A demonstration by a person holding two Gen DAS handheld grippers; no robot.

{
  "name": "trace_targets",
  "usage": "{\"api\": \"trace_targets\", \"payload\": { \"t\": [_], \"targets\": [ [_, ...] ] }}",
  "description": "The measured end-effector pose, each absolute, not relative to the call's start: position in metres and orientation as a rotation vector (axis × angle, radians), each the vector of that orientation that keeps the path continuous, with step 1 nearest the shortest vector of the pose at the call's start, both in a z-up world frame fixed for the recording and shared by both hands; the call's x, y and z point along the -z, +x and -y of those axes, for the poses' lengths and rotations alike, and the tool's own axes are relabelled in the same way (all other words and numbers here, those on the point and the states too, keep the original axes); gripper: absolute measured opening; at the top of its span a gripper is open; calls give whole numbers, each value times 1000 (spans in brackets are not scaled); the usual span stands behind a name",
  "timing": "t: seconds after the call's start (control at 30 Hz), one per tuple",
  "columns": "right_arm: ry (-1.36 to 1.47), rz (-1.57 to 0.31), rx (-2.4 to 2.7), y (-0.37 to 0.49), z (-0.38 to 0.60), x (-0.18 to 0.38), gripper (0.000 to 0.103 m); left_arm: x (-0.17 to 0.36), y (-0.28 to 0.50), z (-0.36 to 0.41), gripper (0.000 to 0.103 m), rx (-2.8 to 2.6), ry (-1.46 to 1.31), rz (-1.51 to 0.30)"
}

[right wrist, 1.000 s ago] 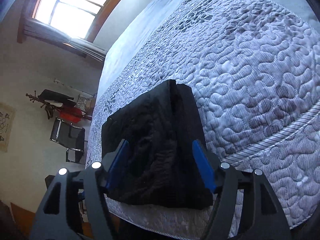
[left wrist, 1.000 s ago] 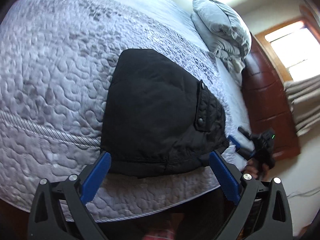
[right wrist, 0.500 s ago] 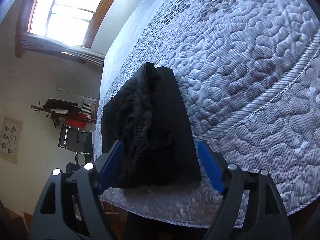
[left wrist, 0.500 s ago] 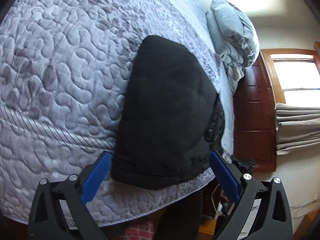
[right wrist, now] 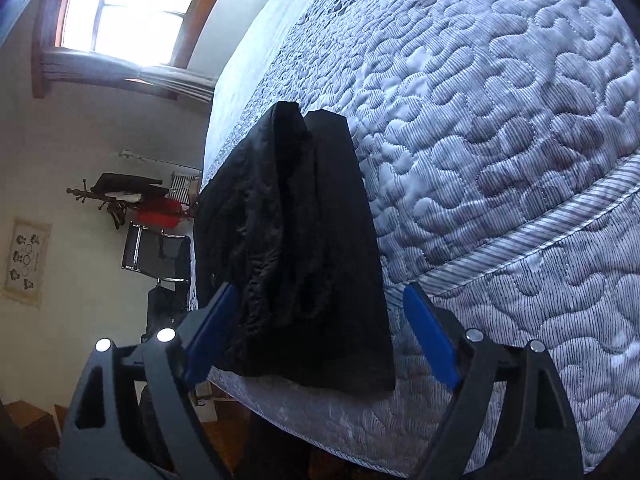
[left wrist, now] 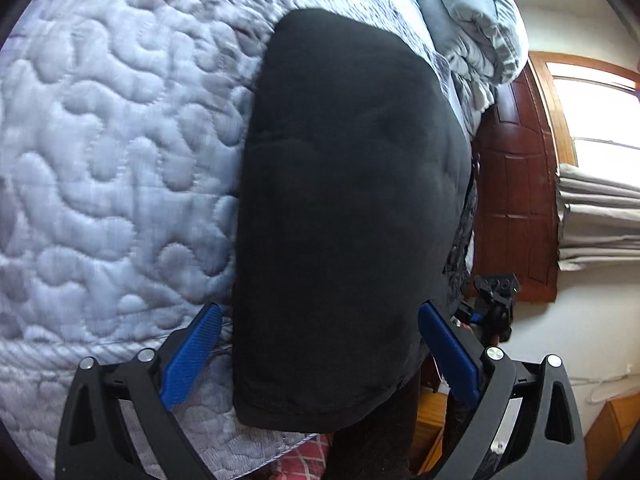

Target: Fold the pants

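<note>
The black pants (left wrist: pixel 344 208) lie folded in a compact bundle near the edge of the quilted grey-blue bed (left wrist: pixel 112 160). My left gripper (left wrist: pixel 320 352) is open, its blue pads spread to either side of the bundle's near end, holding nothing. In the right wrist view the pants (right wrist: pixel 304 248) lie by the bed's edge (right wrist: pixel 520 240), with a crinkled layer on the left and a smooth layer on the right. My right gripper (right wrist: pixel 320 336) is open, its pads either side of the bundle's near end, empty.
Folded pillows or a duvet (left wrist: pixel 472 24) lie at the head of the bed, beside a dark wooden headboard (left wrist: pixel 516 184) and a window. The other gripper (left wrist: pixel 494 300) shows beyond the bed edge. A coat rack and chair (right wrist: pixel 156 248) stand by the wall.
Both grippers have stayed open. The left camera has moved closer and swung over the pants, which now fill more of its view. The right camera has also drawn a little closer.
</note>
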State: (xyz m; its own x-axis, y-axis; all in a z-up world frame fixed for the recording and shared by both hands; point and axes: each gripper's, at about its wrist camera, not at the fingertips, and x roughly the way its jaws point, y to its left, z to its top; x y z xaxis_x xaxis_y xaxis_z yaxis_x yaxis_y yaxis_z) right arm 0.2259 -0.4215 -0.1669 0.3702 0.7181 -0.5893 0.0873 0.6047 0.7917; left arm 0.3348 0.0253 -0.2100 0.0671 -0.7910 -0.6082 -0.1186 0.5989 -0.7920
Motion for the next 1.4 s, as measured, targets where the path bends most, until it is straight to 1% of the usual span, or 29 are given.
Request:
{"api": "trace_targets", "payload": {
  "t": [0.17, 0.37, 0.53, 0.67, 0.9, 1.03, 1.07, 1.13, 1.2, 1.27, 1.3, 1.37, 1.4],
  "targets": [
    [866, -1169, -498, 233, 422, 178, 88, 218, 343, -9, 99, 656, -819, -1483],
    [902, -1189, -568, 245, 422, 191, 90, 218, 351, 3, 99, 668, -817, -1530],
    [940, -1208, -612, 254, 420, 201, 92, 213, 351, 3, 99, 728, -886, -1539],
    [961, -1225, -654, 266, 415, 207, 93, 227, 355, 3, 99, 726, -944, -1568],
    [875, -1288, -719, 284, 389, 207, 95, 232, 360, 22, 99, 710, -919, -1606],
    [855, -1274, -709, 286, 384, 204, 95, 233, 360, 22, 99, 733, -1001, -1616],
    [850, -1268, -708, 285, 384, 203, 93, 236, 360, 22, 99, 708, -1019, -1630],
    [849, -1257, -690, 282, 383, 200, 86, 241, 359, 19, 99, 659, -1065, -1636],
    [859, -1248, -681, 276, 387, 201, 77, 240, 359, 20, 99, 638, -1058, -1632],
    [874, -1241, -672, 273, 390, 200, 72, 236, 357, 23, 97, 620, -1045, -1627],
    [873, -1240, -667, 271, 390, 198, 70, 235, 356, 23, 94, 609, -1045, -1627],
    [856, -1235, -656, 269, 390, 193, 64, 234, 355, 25, 91, 601, -1051, -1623],
    [850, -1230, -652, 268, 389, 190, 59, 234, 353, 24, 87, 595, -1051, -1622]
  ]
}}
